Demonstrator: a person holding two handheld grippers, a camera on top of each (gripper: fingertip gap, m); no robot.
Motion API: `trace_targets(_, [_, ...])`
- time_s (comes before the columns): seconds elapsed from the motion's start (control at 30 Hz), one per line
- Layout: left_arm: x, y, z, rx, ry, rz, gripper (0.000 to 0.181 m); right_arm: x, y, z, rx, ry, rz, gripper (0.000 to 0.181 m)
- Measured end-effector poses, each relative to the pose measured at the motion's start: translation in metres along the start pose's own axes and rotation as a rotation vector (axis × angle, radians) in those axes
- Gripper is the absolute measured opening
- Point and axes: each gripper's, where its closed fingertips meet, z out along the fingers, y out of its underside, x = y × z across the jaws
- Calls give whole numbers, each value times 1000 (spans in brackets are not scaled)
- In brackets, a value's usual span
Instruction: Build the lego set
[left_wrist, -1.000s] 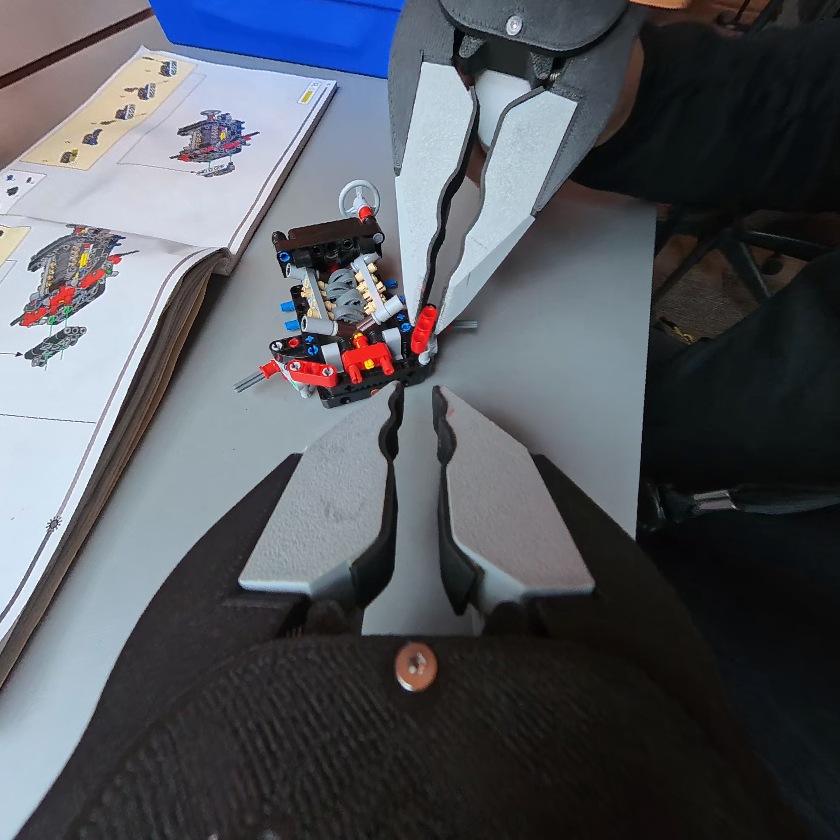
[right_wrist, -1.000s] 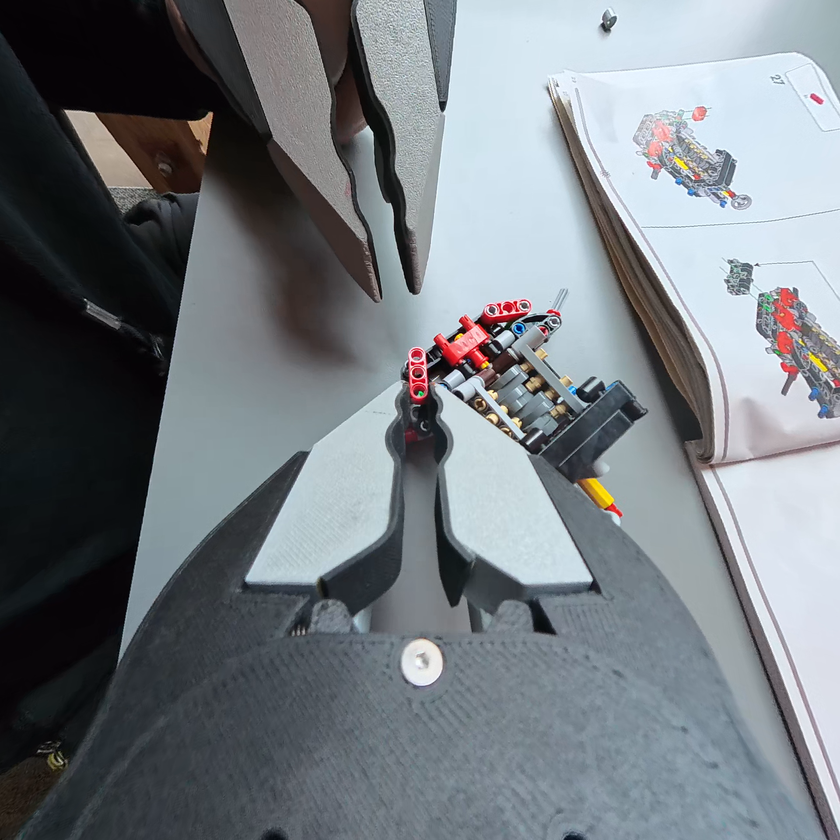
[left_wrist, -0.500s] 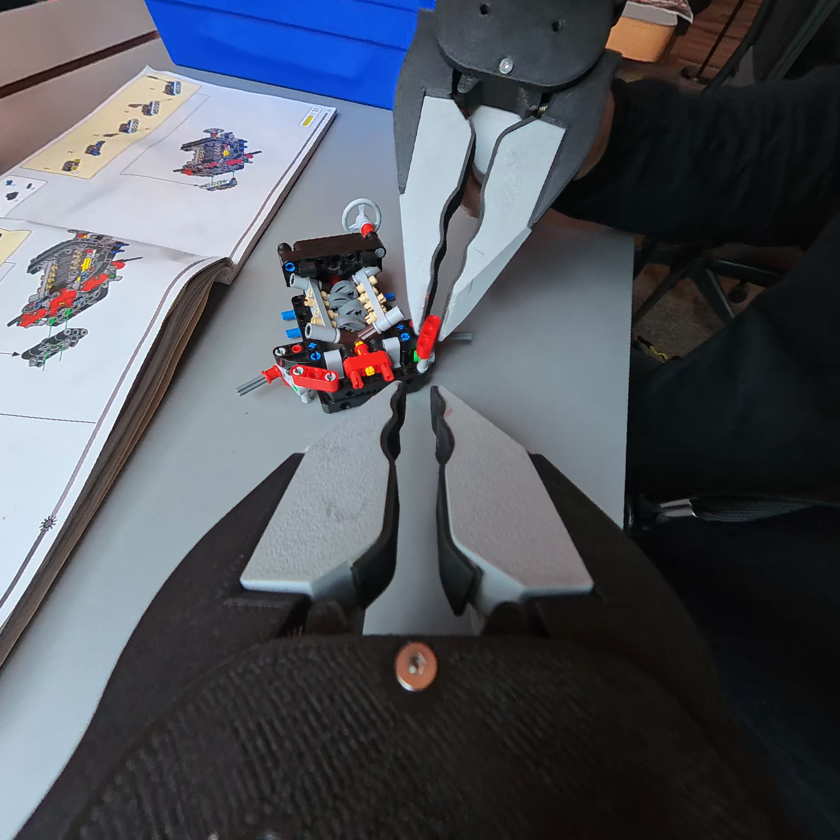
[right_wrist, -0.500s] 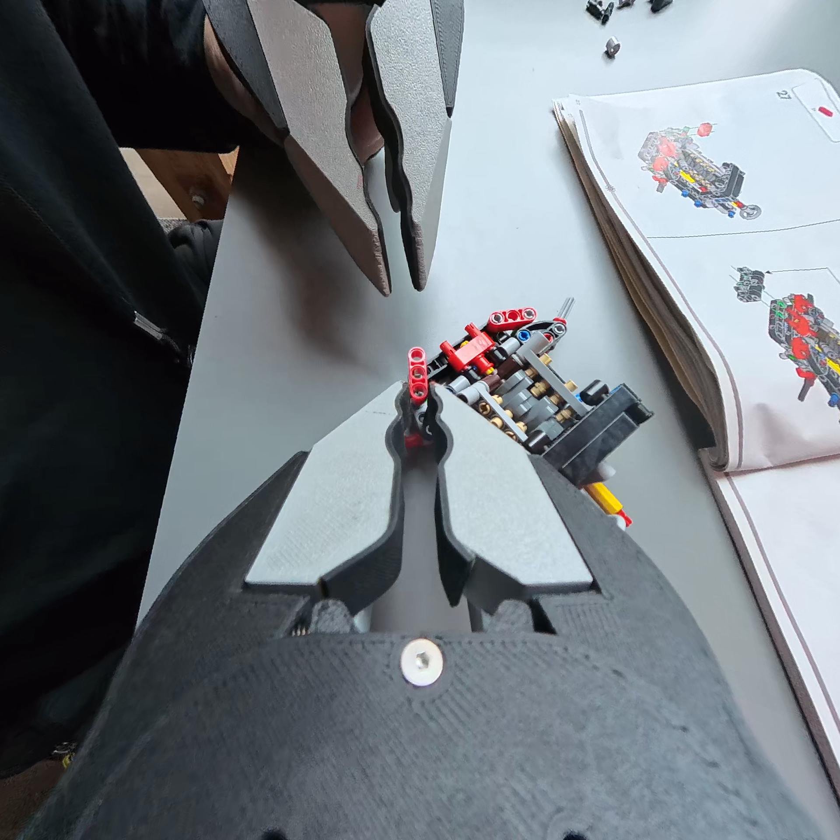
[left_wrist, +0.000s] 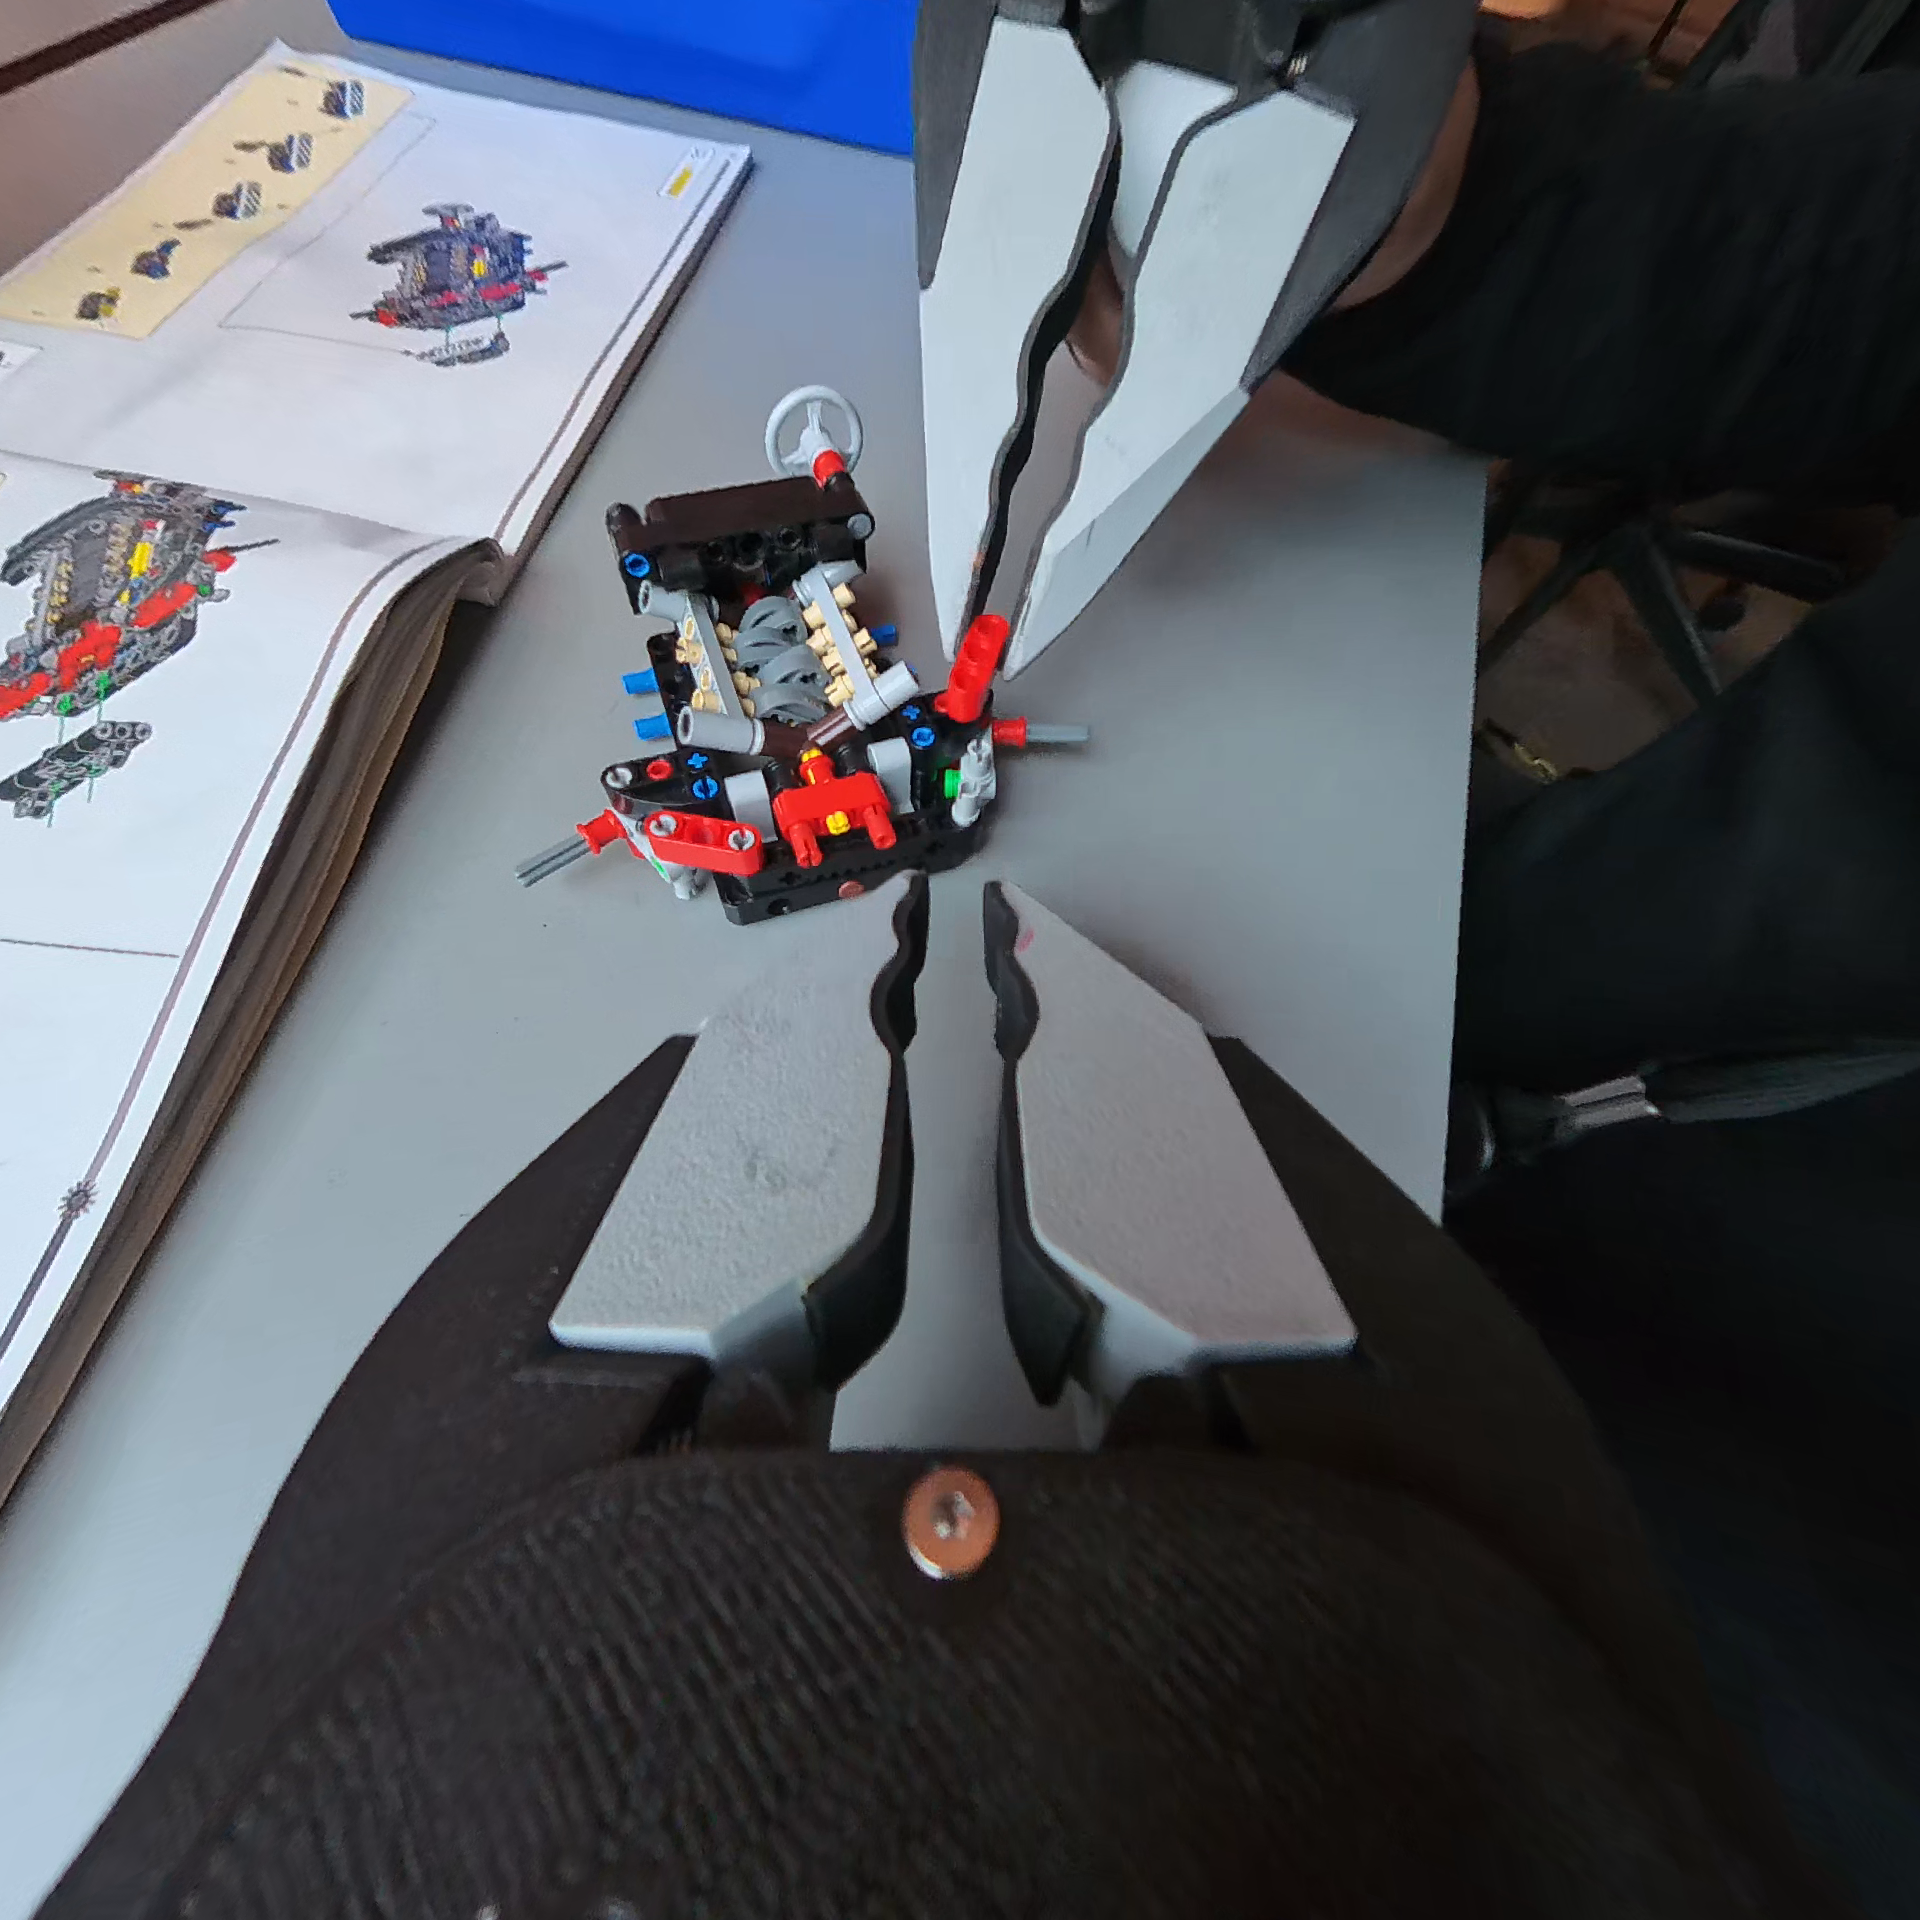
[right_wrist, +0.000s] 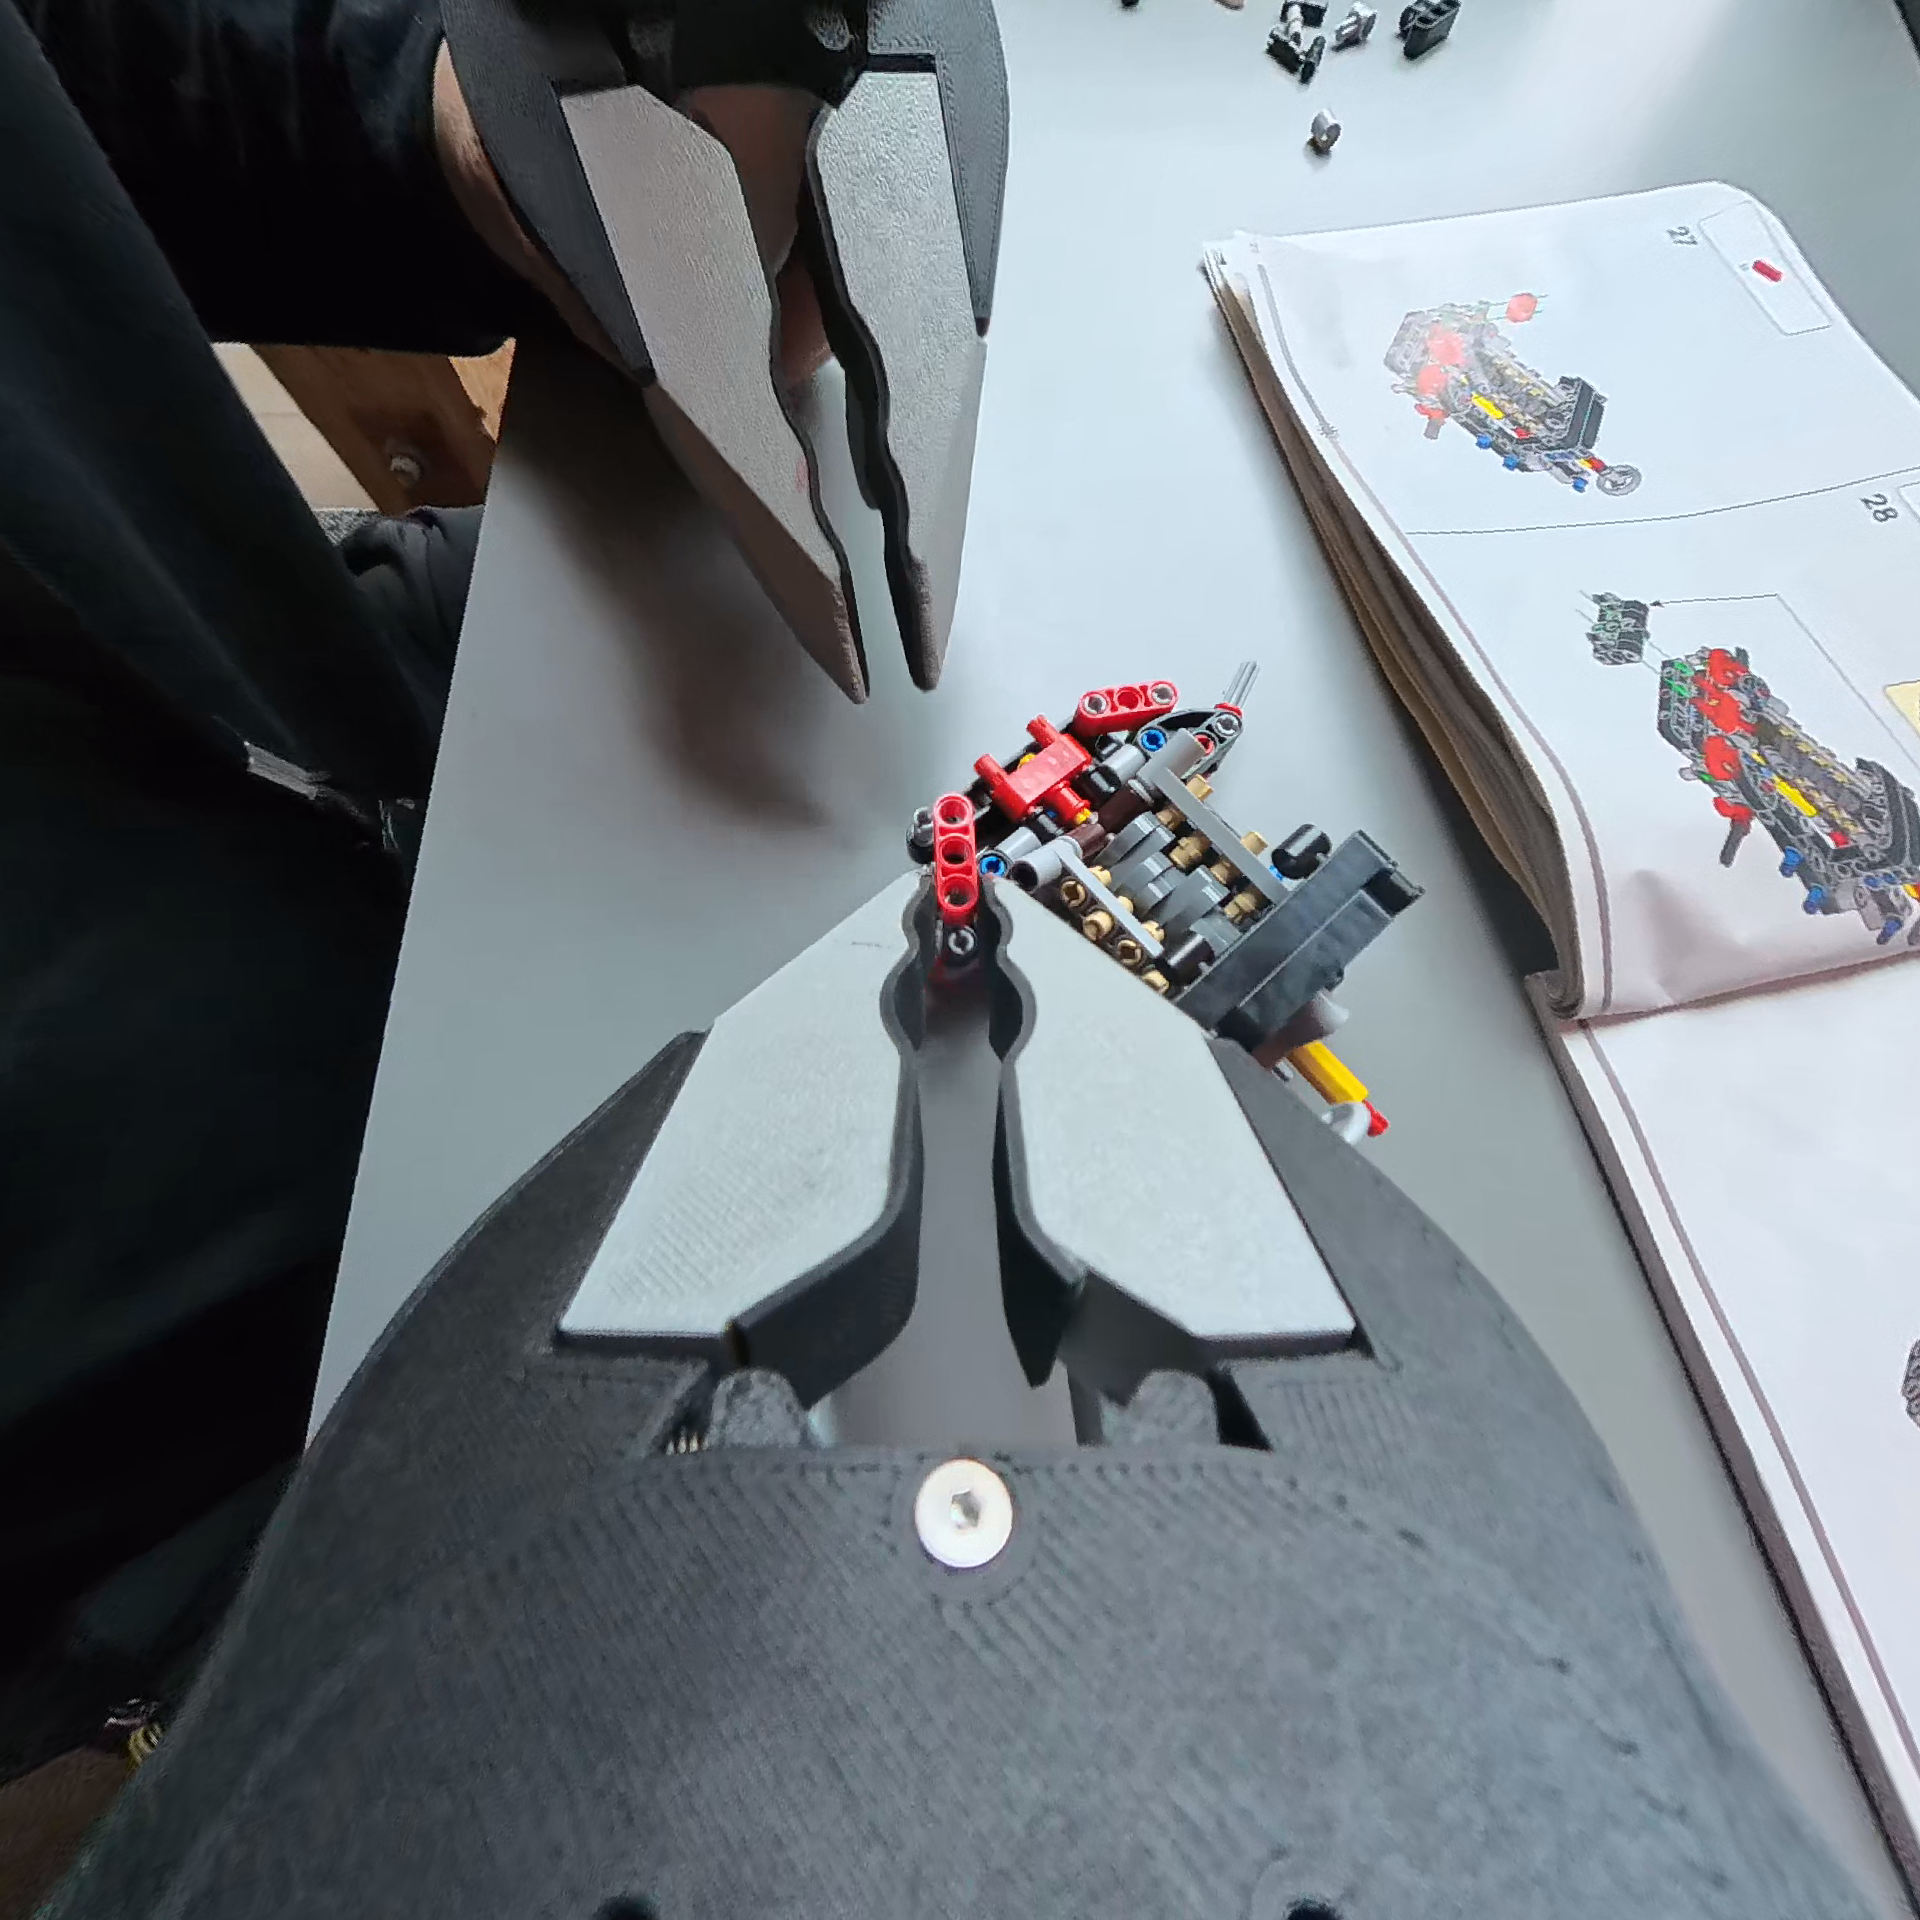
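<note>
Lego model (left_wrist: 790, 717) on desk (left_wrist: 1226, 935): right claw (right_wrist: 958, 914) clamped on its red beam (right_wrist: 954, 868); left claw (left_wrist: 951, 894) slightly apart, empty, just beside model's near end.

Right gripper (right_wrist: 954, 914): tips pinched on the short red beam (right_wrist: 954, 868) at the near corner of the lego model (right_wrist: 1153, 862), fingers angled steeply down. Left gripper (left_wrist: 948, 891): held just off the model's opposite edge, a narrow gap between its fingers, gripping nothing. Dark sleeves (left_wrist: 1662, 270) lead back from both.
</note>
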Motion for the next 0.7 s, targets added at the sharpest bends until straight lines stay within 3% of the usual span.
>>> trace_targets(0.37, [5,-8,11,2,-14,42,8,-5,-2,13,-76,-28,-60,4])
trace_targets(0.7, [6,-17,19,12,75,14,11,-5,2,12,-85,-26,-56,5])
